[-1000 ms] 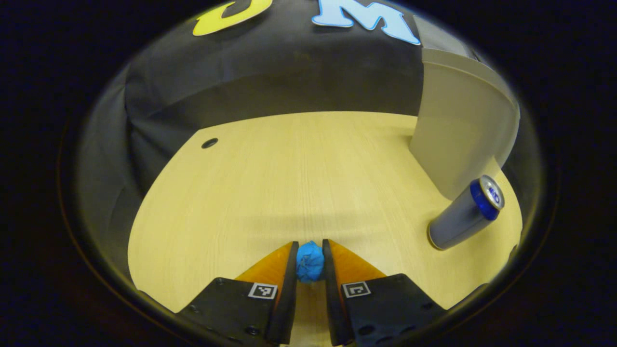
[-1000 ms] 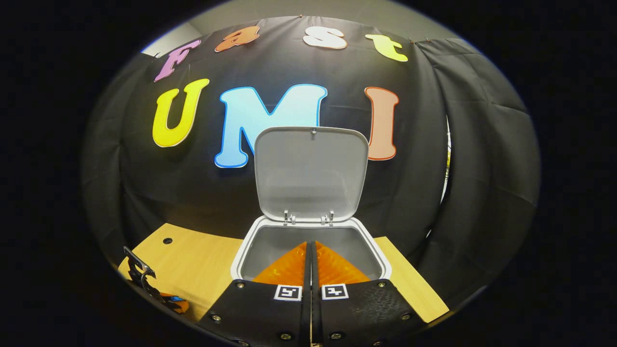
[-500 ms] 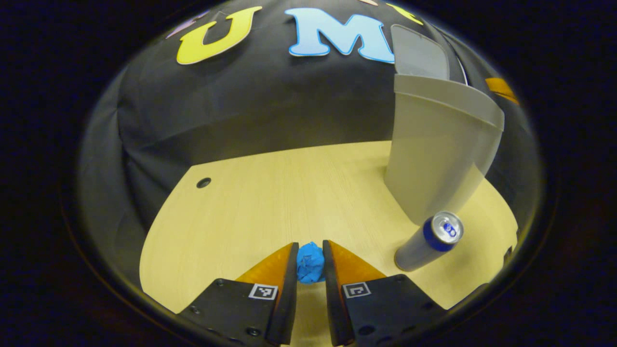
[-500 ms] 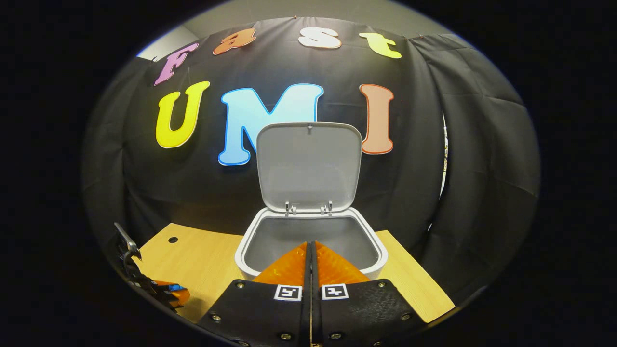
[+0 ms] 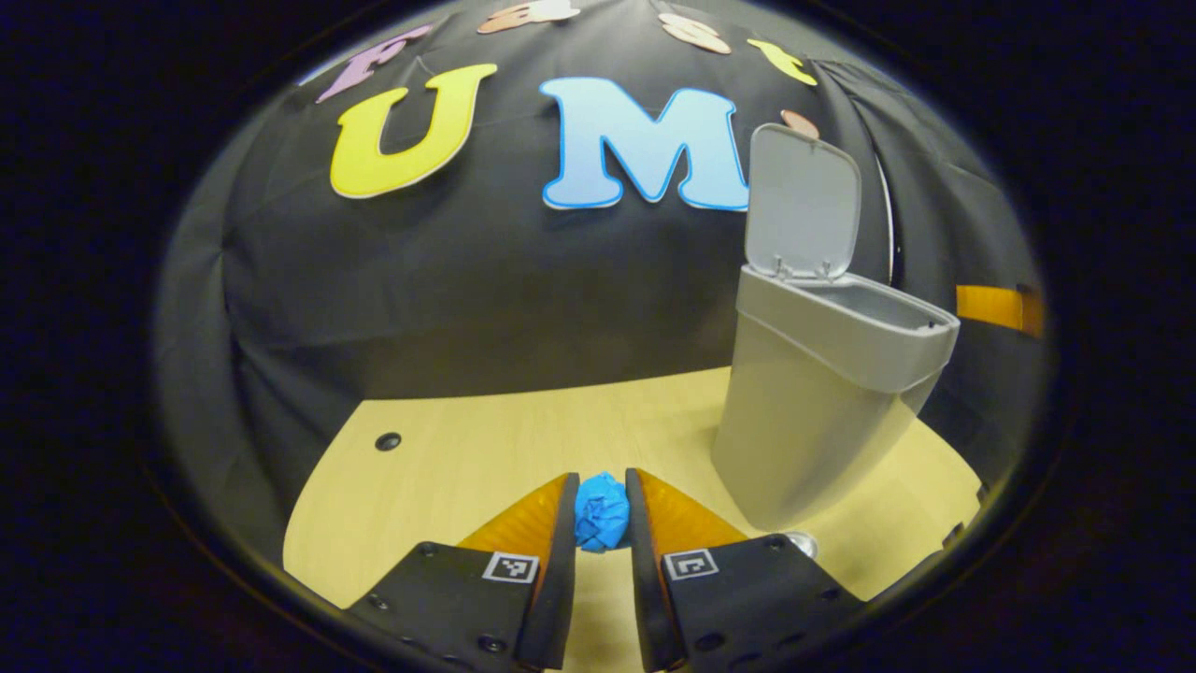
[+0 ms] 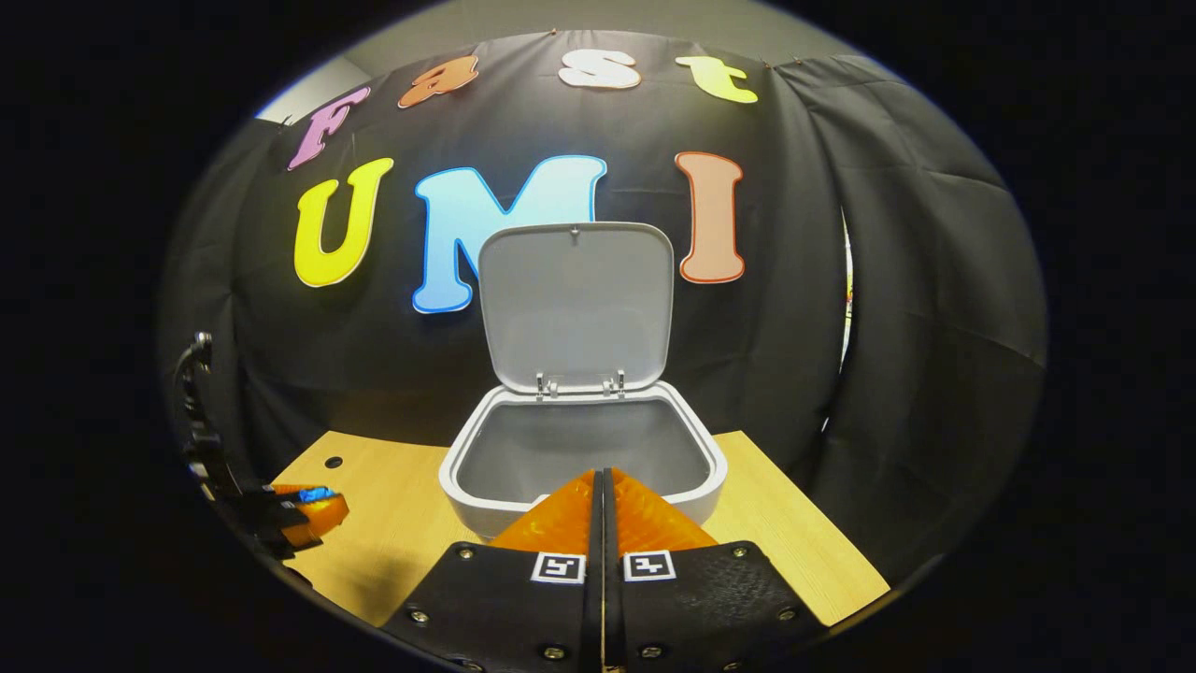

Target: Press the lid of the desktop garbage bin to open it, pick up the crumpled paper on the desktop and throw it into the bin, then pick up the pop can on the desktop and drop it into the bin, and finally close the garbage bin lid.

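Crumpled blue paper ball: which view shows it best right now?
The left gripper view: the crumpled blue paper ball sits close up, pinched between that tool's two fingers. The right gripper view catches just a blue sliver in the distant left tool at its left edge.

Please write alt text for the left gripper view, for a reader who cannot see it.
The left hand-held gripper is shut on a blue crumpled paper ball above a light wooden desk. To the right stands a grey bin with its lid raised.
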### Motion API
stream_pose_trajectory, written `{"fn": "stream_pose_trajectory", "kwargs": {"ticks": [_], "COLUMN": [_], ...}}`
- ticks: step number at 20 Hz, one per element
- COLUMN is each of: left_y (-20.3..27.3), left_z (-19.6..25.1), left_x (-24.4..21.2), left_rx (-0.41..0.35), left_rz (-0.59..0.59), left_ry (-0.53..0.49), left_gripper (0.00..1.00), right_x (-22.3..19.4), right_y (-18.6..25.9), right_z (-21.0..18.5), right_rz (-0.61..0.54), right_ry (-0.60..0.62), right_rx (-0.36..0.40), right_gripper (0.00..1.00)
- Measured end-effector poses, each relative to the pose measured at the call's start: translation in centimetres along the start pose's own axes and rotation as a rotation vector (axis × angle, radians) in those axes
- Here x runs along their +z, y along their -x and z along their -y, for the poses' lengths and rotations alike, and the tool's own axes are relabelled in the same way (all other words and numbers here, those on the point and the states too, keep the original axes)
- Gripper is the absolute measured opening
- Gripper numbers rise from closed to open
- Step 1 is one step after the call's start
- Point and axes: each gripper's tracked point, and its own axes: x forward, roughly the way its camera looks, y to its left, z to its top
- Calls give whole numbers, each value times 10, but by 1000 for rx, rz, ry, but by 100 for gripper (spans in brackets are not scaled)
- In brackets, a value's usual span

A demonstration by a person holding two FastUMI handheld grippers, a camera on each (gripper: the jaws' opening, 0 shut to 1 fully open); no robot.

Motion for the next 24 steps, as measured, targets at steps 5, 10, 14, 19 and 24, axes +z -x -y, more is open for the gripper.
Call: {"fn": "stream_pose_trajectory", "kwargs": {"ticks": [5,10,14,19,24], "left_y": [-2,-12,-15,-22,-32], "left_z": [46,101,138,181,211], "left_x": [62,106,127,146,148], "left_rx": [-89,-175,-245,-316,-357], "left_rz": [103,168,203,230,234], "left_ry": [-58,-108,-129,-144,-179], "left_gripper": [34,35,36,34,36], "right_x": [-9,-12,-15,-22,-28], "right_y": [1,6,12,21,31], "right_z": [9,23,41,63,79], "right_rz": [-11,-13,-14,-22,-33], "right_ry": [-16,-35,-52,-80,-96], "right_rx": [-16,-44,-85,-139,-179], "right_gripper": [1,1,1,1,1]}}
